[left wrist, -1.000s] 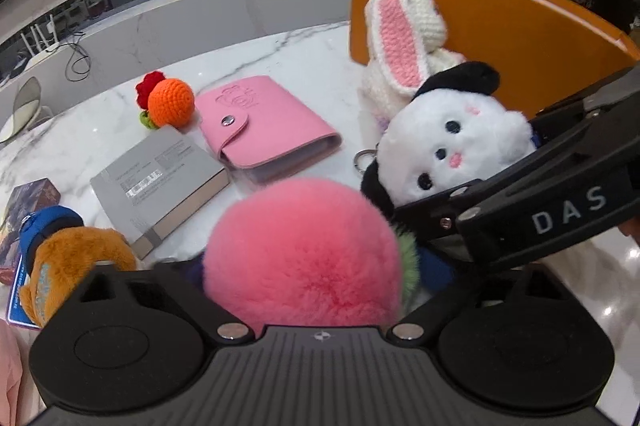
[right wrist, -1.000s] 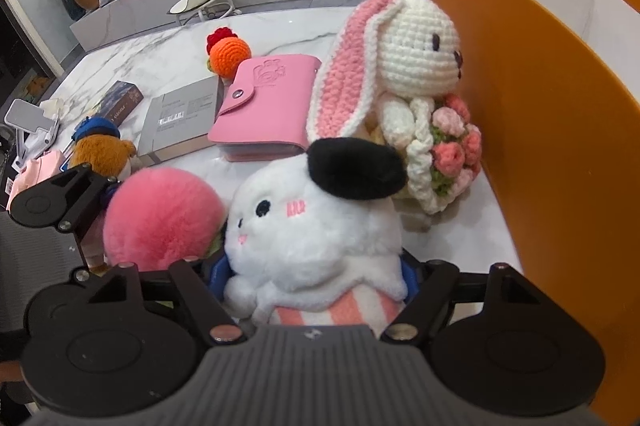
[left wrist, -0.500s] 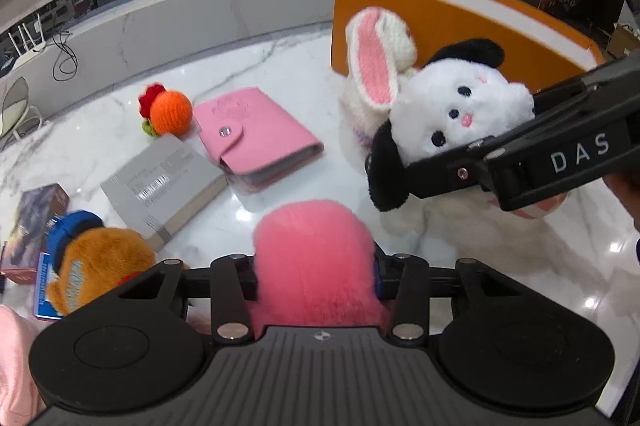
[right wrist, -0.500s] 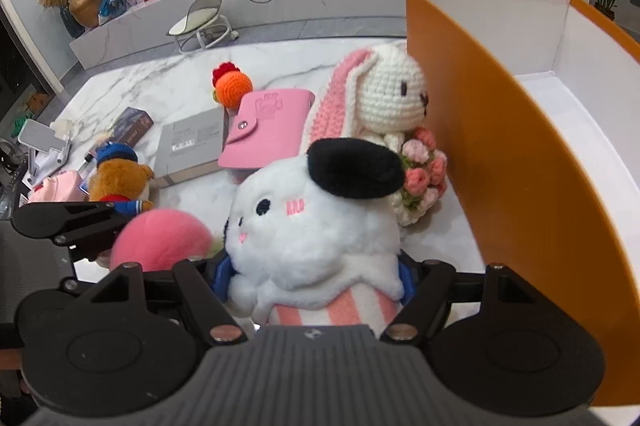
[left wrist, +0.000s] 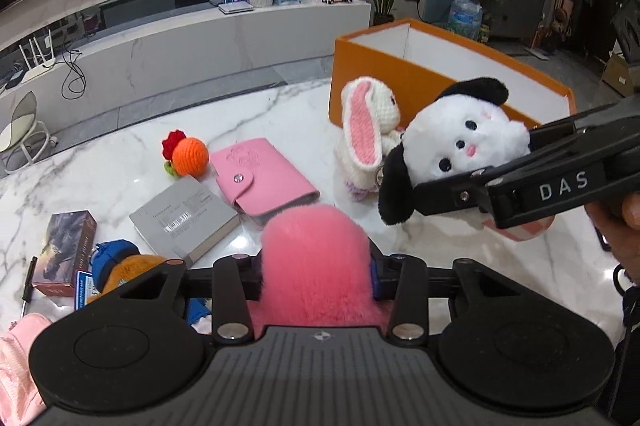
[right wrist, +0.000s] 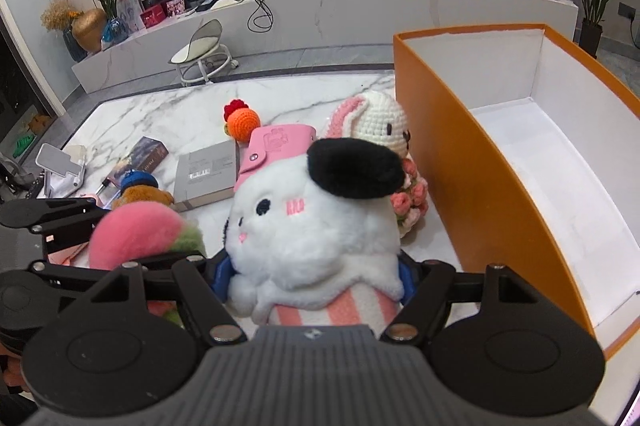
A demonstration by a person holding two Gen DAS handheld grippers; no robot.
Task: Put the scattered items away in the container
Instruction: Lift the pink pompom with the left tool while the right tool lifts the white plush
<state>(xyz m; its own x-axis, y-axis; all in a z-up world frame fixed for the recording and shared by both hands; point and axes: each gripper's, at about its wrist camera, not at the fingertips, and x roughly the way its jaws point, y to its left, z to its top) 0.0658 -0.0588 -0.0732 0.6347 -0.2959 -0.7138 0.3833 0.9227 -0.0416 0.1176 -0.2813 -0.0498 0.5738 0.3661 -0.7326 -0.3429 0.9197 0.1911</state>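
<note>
The left hand-held gripper [left wrist: 316, 276] pinches a fluffy pink pom-pom plush [left wrist: 316, 262], its jaws having just closed onto it. The right hand-held gripper [right wrist: 314, 280] clamps a white plush puppy with black ears [right wrist: 316, 222]. Both toys hang above the marble tabletop [left wrist: 280, 113], beside the open orange cardboard box [right wrist: 460, 161].

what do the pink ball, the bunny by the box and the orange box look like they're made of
Pink ball: long fluffy fake fur, judging by its fuzzy, soft outline. Bunny: crocheted yarn, with visible stitch rows on head and ear. Orange box: probably rigid cardboard, with thin straight walls, matte orange outside and plain white inside.
</note>
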